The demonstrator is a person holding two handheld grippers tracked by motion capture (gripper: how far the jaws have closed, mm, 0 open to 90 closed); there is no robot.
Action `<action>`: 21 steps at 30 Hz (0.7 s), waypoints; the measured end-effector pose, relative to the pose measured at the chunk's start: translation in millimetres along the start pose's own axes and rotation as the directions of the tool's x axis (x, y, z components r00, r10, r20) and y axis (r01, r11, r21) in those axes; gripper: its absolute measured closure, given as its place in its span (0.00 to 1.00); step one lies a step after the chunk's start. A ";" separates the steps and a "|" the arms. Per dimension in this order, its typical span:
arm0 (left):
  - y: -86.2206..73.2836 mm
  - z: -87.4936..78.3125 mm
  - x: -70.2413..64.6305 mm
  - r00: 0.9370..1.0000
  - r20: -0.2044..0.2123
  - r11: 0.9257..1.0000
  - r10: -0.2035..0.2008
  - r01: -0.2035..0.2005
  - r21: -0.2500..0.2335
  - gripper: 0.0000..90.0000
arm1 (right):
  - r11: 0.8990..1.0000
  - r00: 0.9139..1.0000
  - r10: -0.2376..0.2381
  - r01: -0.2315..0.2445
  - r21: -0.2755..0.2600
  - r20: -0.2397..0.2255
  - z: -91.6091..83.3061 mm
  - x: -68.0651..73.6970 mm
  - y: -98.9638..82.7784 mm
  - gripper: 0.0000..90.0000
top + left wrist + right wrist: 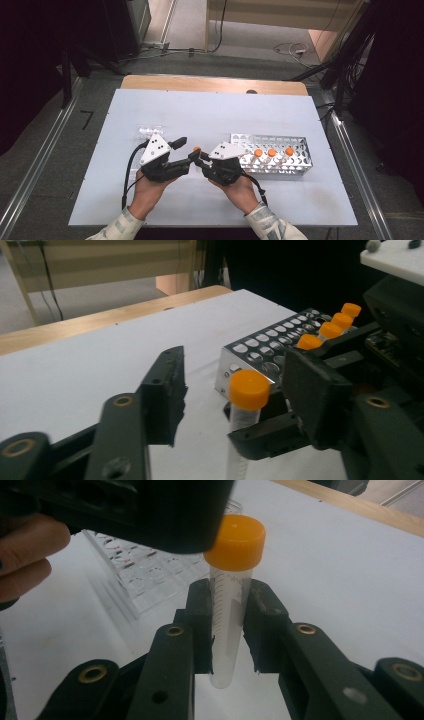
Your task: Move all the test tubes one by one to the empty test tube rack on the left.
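Tube (227, 615) with an orange screw cap (235, 540) is standing upright between the two grippers above the white table (210, 115), its long axis running vertical, cap uppermost and rounded tip pointing down; the right gripper (204, 161) is clamping it by the clear graduated body, a black pad pressing on each side below the cap, so the cap and the top of the tube are standing free above the jaws. In the left gripper view the same tube is rising in the gap between that gripper's own two jaws, nearer the right-hand one; the left gripper (189, 148) is standing partly spread around the cap, with neither pad clearly pressing on it, so it is gripping nothing. From the high view the two grippers are meeting tip to tip at the middle of the table, the left coming in from the left and the right from the right, with the orange cap between them; the right hand is the one carrying the tube, and the left is the free one nearest the cap. Judged from this, the coming move turns on the left jaws closing squarely on the cap. Just beyond the right gripper a perforated metal rack (295, 162) is holding three more orange-capped tubes (272, 152); a clear plastic rack (149, 131) is lying beyond the left gripper.
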State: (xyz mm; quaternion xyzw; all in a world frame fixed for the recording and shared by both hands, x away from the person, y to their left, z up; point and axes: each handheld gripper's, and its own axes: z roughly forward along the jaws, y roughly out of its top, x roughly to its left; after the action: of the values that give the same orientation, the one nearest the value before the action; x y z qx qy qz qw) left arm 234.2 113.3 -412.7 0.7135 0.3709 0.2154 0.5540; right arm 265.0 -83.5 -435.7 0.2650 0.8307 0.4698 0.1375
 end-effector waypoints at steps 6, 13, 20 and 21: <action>-3.1 6.9 -1.6 1.000 0.013 1.000 0.012 -0.013 0.022 0.64 | 1.000 1.000 -0.003 0.003 -0.005 -0.009 2.7 2.5 2.2 0.80; -5.9 9.6 -0.2 1.000 0.018 0.999 0.019 -0.019 0.031 0.73 | 1.000 1.000 -0.002 0.002 -0.013 -0.011 1.2 2.2 5.1 0.80; -7.3 11.8 2.0 0.999 0.029 0.999 0.017 -0.018 0.033 0.77 | 1.000 1.000 -0.003 0.003 -0.007 -0.005 2.7 1.5 4.6 0.80; -7.3 11.8 2.0 0.999 0.029 0.999 0.017 -0.018 0.033 0.77 | 1.000 1.000 -0.002 0.002 -0.008 -0.005 2.7 1.3 4.6 0.80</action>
State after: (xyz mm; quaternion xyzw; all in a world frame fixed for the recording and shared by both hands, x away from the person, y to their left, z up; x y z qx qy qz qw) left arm 241.8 108.2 -423.3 0.7290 0.3601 0.2036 0.5454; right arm 266.7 -78.9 -433.2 0.2626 0.8294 0.4736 0.1368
